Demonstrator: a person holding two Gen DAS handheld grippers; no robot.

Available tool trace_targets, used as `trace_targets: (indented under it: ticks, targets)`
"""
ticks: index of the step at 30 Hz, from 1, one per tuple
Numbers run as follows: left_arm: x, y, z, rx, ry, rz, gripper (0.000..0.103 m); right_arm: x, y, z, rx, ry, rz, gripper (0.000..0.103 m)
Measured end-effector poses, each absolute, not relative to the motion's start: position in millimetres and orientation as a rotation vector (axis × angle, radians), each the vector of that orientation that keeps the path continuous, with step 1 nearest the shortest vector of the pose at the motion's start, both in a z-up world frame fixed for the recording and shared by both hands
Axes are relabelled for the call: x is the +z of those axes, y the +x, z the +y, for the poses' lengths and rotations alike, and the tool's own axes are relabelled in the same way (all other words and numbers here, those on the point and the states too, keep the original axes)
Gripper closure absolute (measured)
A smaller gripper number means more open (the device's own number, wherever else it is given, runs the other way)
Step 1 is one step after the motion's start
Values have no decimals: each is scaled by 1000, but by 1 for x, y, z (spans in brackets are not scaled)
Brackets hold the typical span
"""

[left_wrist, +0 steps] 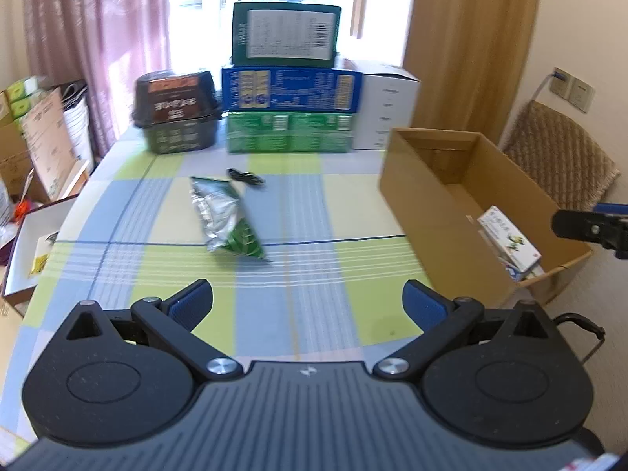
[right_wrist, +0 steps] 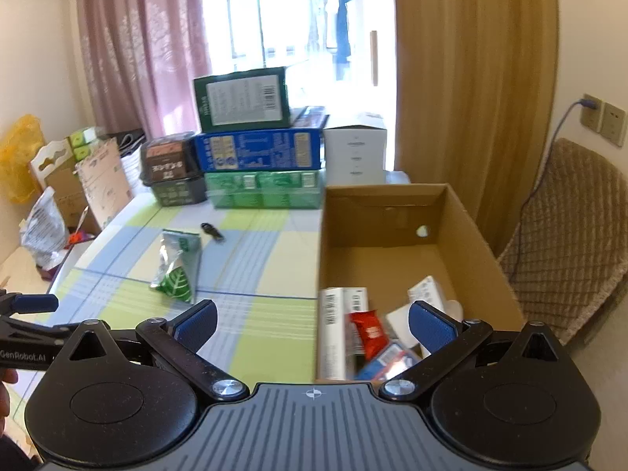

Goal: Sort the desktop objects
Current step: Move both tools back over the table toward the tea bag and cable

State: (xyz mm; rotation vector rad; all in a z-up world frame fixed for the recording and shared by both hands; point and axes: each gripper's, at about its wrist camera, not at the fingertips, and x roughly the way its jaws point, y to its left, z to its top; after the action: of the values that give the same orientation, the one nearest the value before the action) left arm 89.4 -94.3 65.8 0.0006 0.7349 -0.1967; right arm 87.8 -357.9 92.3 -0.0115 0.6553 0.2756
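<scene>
Table [left_wrist: 353, 204], checked cloth in blue, green and cream. It carries everything below.

Carton [right_wrist: 467, 243], open top, on the table's right side. Inside, at its near end: a white box [right_wrist: 333, 333], a red packet [right_wrist: 367, 329] and several other small packs, lying jumbled; some are blurred. The left wrist view shows a white pack with green print [left_wrist: 510, 241] leaning on the carton's far wall.

Stack of boxes [left_wrist: 290, 106] at the table's far edge: dark green on top, blue in the middle, light green at the bottom. White box [left_wrist: 388, 110] just right of the stack, dark tub [left_wrist: 176, 112] just left of it.

Left gripper [left_wrist: 308, 306]: jaws wide apart, nothing between them, over the bare cloth at the table's near edge.

Right gripper [right_wrist: 312, 324]: jaws wide apart, nothing between the pads. It hangs over the carton's near left corner, one finger above the cloth, the other above the packs.

Foil bag [left_wrist: 227, 219], silver and green, flat on the cloth mid-table, well left of the carton.

Small black object [left_wrist: 245, 176], just beyond the bag; too small to identify.
</scene>
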Motion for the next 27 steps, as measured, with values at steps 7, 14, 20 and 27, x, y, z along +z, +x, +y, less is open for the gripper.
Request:
trace_targets:
  ticks: [7, 14, 20, 27]
  targets:
    - [58, 99, -56, -147, -20, 744, 2, 90, 97, -327, 338, -39, 662, 2]
    - [48, 119, -34, -134, -11, 758, 2, 77, 116, -297, 398, -65, 676, 2]
    - [31, 146, -20, -127, -26, 781, 2, 66, 133, -268, 467, -88, 633, 2]
    - [9, 189, -7, -136, -41, 815, 2, 42, 173, -240, 493, -117, 658, 2]
